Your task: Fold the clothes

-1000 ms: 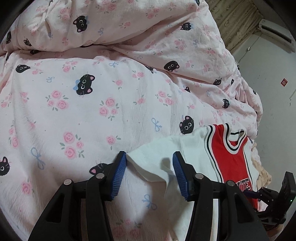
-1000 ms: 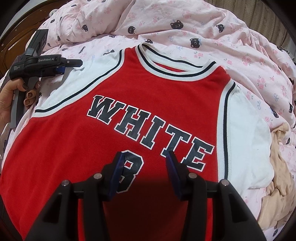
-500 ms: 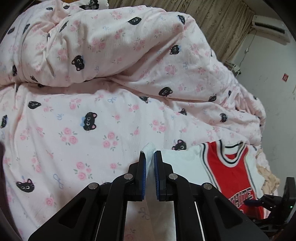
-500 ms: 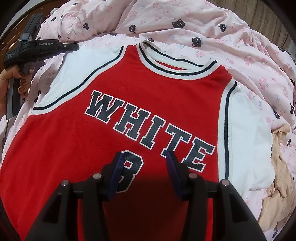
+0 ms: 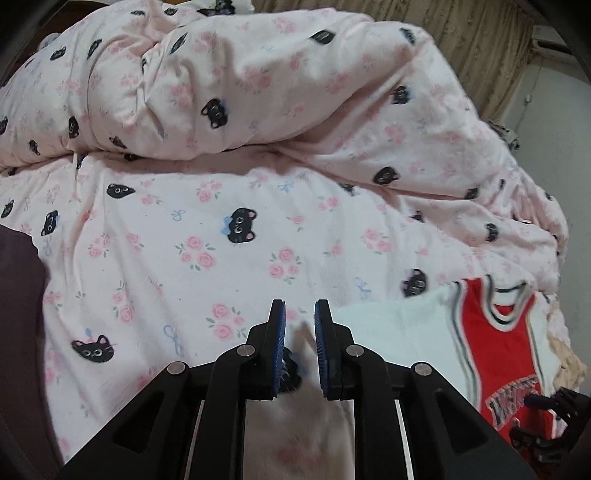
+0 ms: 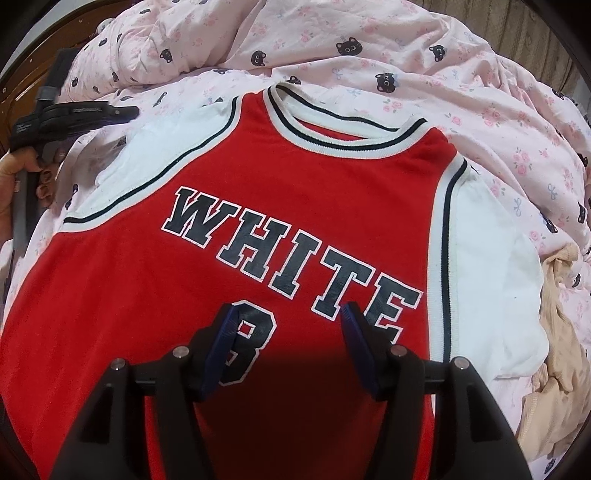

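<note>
A red basketball-style shirt with white sleeves, black "WHITE" lettering and an "8" lies flat, face up, on the bed. My right gripper hovers over the "8" with its jaws opening and only the flat shirt beneath them. In the left wrist view the shirt lies at the right. Its white sleeve reaches to my left gripper. Those jaws are opening, and a blurred tip of sleeve sits loose in the narrow gap. The left gripper, held by a hand, shows at the shirt's left sleeve.
A pink duvet printed with black cats and roses covers the bed and bunches high at the back. A beige garment lies crumpled right of the shirt. A dark shape fills the left edge. A curtain and a wall unit stand behind.
My left gripper shut on the white sleeve's edge, rose and tipped upward, and its jaws have now parted a little. My right gripper stayed put while its jaws widened.
</note>
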Motion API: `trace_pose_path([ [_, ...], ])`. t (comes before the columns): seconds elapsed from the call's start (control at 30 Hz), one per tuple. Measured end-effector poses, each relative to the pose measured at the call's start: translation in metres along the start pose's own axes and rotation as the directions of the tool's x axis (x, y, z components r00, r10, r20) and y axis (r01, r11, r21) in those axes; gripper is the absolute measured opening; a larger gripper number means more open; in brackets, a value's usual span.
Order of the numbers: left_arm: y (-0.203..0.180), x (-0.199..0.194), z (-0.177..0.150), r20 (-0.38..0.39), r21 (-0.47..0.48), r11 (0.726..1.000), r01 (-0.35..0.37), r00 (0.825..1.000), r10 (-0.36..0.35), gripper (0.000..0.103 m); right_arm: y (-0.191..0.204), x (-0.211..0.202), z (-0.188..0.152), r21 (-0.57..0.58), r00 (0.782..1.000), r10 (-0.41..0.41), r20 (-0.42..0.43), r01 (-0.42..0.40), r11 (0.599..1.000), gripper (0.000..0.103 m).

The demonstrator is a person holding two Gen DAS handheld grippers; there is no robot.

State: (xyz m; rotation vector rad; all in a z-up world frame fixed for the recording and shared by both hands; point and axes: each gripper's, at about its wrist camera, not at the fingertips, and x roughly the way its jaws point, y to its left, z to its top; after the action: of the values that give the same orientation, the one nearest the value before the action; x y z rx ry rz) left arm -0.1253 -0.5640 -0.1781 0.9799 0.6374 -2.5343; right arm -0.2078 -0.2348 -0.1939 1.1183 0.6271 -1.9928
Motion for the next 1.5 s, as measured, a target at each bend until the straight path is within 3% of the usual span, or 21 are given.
trace_pose_path([
  [0.13,-0.018,-0.024,-0.019,-0.106,0.049,0.993,0.111,0.989,-0.105,0.023,0.0,-0.003,0.0,-0.002,1.0,0.0,0.005,0.0,1.0,0.06],
  [0.23,-0.023,-0.03,-0.035,-0.186,0.012,0.986,0.165,0.969,-0.159,0.023,0.0,-0.003,-0.001,-0.009,1.0,-0.003,0.004,0.003,1.0,0.06],
  [0.4,-0.017,-0.031,-0.054,-0.234,-0.157,0.964,0.215,0.94,-0.247,0.024,0.001,-0.006,-0.003,-0.014,1.0,-0.008,0.006,0.009,1.0,0.06],
  [0.5,-0.006,-0.027,-0.064,-0.23,-0.314,0.918,0.241,0.919,-0.32,0.025,0.003,-0.006,-0.003,-0.022,1.0,-0.016,0.007,0.016,1.0,0.06],
  [0.57,-0.006,-0.028,-0.068,-0.216,-0.37,0.892,0.258,0.911,-0.353,0.028,0.003,-0.006,-0.003,-0.025,1.0,-0.018,0.008,0.018,1.0,0.06],
  [0.7,-0.008,-0.023,-0.071,-0.192,-0.424,0.868,0.257,0.911,-0.364,0.033,0.004,-0.006,-0.003,-0.027,1.0,-0.019,0.008,0.019,0.999,0.06],
  [0.87,0.0,-0.009,-0.077,-0.142,-0.564,0.782,0.266,0.901,-0.409,0.034,0.004,-0.005,-0.002,-0.031,1.0,-0.021,0.007,0.021,0.999,0.06],
  [1.03,-0.002,-0.006,-0.083,-0.114,-0.612,0.75,0.25,0.911,-0.396,0.034,0.004,-0.005,-0.003,-0.031,1.0,-0.02,0.007,0.02,0.999,0.06],
  [1.17,0.001,-0.005,-0.094,-0.071,-0.7,0.668,0.25,0.908,-0.414,0.034,0.004,-0.003,-0.003,-0.032,1.0,-0.02,0.004,0.02,0.999,0.06],
  [1.37,0.004,-0.001,-0.097,-0.025,-0.729,0.638,0.249,0.921,-0.388,0.034,0.004,-0.002,-0.003,-0.032,1.0,-0.02,0.001,0.02,0.999,0.06],
  [1.5,0.008,0.001,-0.096,-0.004,-0.733,0.633,0.249,0.929,-0.371,0.032,0.004,-0.002,-0.004,-0.036,1.0,-0.024,0.001,0.024,0.999,0.06],
])
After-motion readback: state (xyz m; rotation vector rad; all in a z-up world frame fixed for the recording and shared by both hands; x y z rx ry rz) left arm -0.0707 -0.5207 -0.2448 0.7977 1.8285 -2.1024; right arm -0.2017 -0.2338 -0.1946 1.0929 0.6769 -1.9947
